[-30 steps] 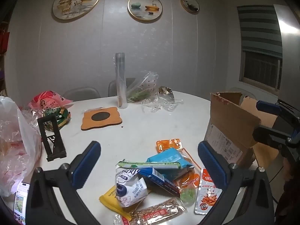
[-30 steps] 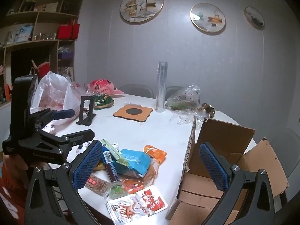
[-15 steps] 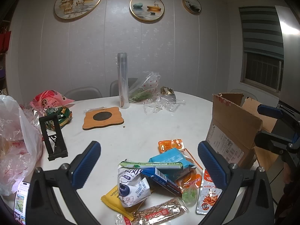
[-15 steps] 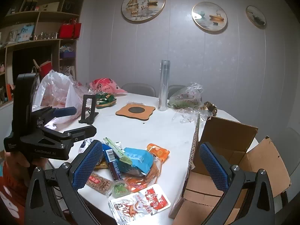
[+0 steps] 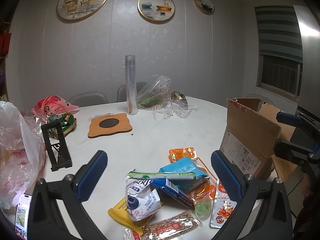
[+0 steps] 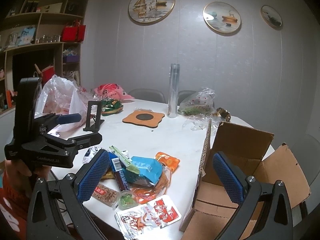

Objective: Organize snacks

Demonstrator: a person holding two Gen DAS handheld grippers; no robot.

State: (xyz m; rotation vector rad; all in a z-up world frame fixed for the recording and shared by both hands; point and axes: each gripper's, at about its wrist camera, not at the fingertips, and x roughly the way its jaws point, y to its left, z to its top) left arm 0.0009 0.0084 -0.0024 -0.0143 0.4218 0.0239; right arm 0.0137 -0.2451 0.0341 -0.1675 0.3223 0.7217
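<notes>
A pile of snack packets lies at the near edge of the white table (image 5: 152, 138): a blue packet (image 5: 184, 169), an orange packet (image 5: 182, 153), a white blueberry bag (image 5: 142, 200), a yellow packet (image 5: 118, 210), a nut bar (image 5: 172, 228) and a red-and-silver pouch (image 5: 222, 206). My left gripper (image 5: 159, 166) hovers open above the pile, holding nothing. To the right stands an open cardboard box (image 6: 240, 146). My right gripper (image 6: 161, 172) is open and empty, spanning from the blue packet (image 6: 146, 167) to the box. The left gripper (image 6: 80, 129) shows at the left of the right wrist view.
A wooden coaster (image 5: 110, 125), an upright roll of clear film (image 5: 131, 84) and a black stand (image 5: 58, 146) sit further back. Plastic bags (image 5: 18, 150) crowd the left side, and a clear bag of greens (image 5: 154, 96) lies at the rear. Grey chairs stand behind the table.
Both grippers have drifted only slightly and stay open. The snacks and the box have not moved.
</notes>
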